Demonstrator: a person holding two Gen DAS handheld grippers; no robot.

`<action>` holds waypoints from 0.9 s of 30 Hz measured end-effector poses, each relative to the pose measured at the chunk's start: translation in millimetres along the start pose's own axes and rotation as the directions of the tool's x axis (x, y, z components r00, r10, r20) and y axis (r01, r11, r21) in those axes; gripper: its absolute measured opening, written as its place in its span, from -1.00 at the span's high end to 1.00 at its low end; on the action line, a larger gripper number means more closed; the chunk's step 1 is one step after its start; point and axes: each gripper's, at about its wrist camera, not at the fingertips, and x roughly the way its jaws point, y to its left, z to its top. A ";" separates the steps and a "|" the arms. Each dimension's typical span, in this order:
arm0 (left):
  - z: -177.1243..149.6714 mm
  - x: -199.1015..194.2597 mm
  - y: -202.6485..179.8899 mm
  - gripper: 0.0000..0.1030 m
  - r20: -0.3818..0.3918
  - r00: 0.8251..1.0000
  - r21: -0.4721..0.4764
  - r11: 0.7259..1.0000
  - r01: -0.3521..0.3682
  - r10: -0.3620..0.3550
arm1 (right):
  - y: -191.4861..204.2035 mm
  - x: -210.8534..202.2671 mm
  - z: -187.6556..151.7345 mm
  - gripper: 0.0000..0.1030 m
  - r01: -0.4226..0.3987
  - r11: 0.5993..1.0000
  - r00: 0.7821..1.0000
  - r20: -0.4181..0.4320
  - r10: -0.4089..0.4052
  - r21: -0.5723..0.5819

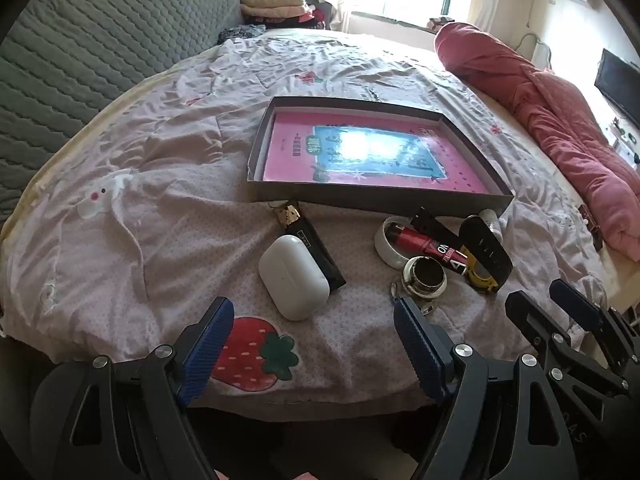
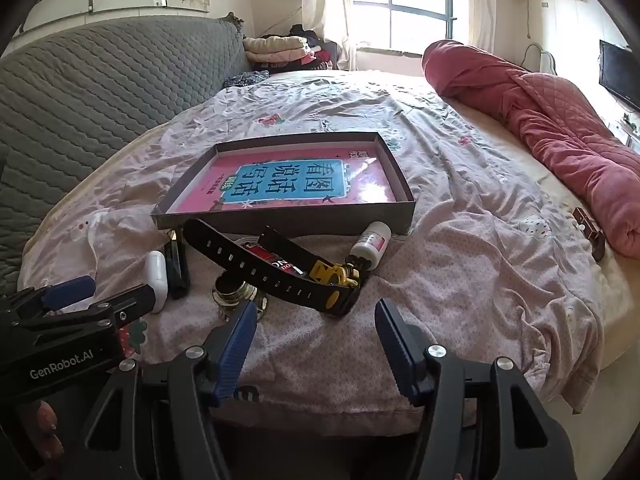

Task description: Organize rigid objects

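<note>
In the left wrist view the left gripper (image 1: 312,344) fills the bottom of the frame, its blue-padded jaws spread wide with nothing between them but bedsheet (image 1: 120,240) and a printed strawberry (image 1: 244,356). Just above the gap, slightly left of centre, lies a white earbud case (image 1: 293,278), apart from both pads. A black tube with a gold cap (image 1: 308,240) lies touching its upper right side. Further right, above the right-hand pad, sits a small round jar (image 1: 424,278), close to that pad's tip. Behind it is a white round dish (image 1: 390,246) with a red and black cosmetic tube (image 1: 432,244) lying across it, then a black and yellow wristwatch (image 1: 486,254), and a small white bottle (image 1: 491,218) against the box. The shallow dark box (image 1: 376,196) holding a pink book (image 1: 360,156) occupies the centre of the frame. The right gripper (image 1: 548,300) enters at the lower right, jaws parted and empty.

In the right wrist view the left gripper shows at the lower left, the earbud case just beyond it. The right gripper's spread jaws at bottom centre frame bare sheet; the jar sits by the left-hand pad's tip, and the wristwatch lies just above the gap, untouched. A rolled red quilt (image 2: 560,132) lies at the upper right.
</note>
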 end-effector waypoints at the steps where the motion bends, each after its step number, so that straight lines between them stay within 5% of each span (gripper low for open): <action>1: 0.4 0.1 0.0 -0.61 0.000 1.000 0.000 1.000 -0.001 0.001 | -6.3 -8.8 -2.1 -0.18 -0.005 1.000 1.000 0.008 0.005 0.006; 27: -0.8 -2.6 -3.4 -0.61 0.005 1.000 0.012 1.000 0.007 -0.007 | -5.4 -12.4 0.2 -0.18 -0.002 1.000 1.000 0.017 0.002 -0.005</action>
